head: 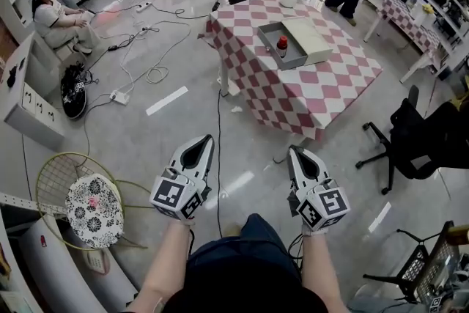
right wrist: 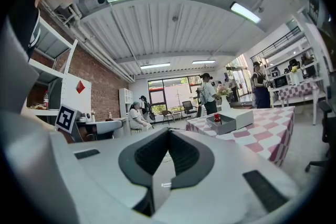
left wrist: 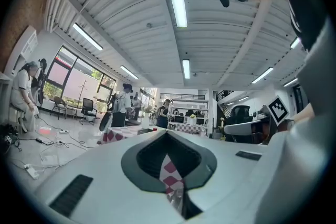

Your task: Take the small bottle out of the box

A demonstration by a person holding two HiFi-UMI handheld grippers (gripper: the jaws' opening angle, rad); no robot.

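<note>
The table (head: 333, 80) stands well ahead and to the right. On it lies the box (head: 268, 42), with the small bottle (head: 282, 46) upright inside. The right gripper (head: 294, 151) is judged nearer than the left gripper (head: 207, 140). Both have their fingers pressed together, empty, well short of the table.

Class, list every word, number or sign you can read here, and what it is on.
No readable words or numbers anywhere.
On left gripper and right gripper: square markers, patterns only, no letters.
On white panel: a red diamond.
Label on small bottle: too small to read.
</note>
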